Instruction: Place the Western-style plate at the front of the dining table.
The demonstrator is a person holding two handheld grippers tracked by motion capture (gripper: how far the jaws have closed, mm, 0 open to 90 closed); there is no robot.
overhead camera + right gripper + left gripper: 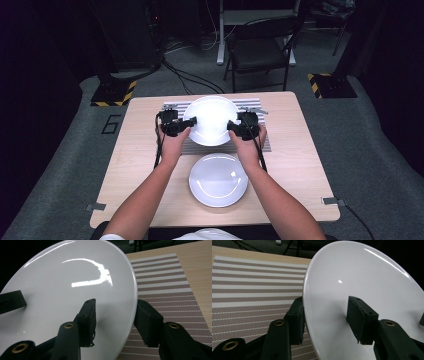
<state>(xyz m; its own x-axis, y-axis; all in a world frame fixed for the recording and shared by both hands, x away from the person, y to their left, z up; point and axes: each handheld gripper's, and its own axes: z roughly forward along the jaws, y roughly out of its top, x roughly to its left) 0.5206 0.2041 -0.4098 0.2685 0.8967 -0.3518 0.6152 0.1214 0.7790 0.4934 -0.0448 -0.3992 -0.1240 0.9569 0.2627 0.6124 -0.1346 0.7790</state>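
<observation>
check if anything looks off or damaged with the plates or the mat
Nothing stands out. The far plate is held by its rim between the left tool and right tool over the striped mat; the near plate lies flat, unchipped.

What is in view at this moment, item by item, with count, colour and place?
Held plate: 1, white, over the placemat, its rim clamped on both sides by the grippers.
Second plate: 1, white, flat on the table nearer the person, untouched.
Placemat: 1, white and brown stripes, at the far middle of the table.
Table: 1, light wood, centre of the high view.
Folding chair: 1, black, on the floor beyond the table.
Hazard-striped bases: 2, yellow and black, on the floor at the far left and far right of the table.
Left gripper: 1, black, shut on the held plate's left rim.
Right gripper: 1, black, shut on its right rim.
Forearms: 2, bare, entering from the bottom.
</observation>
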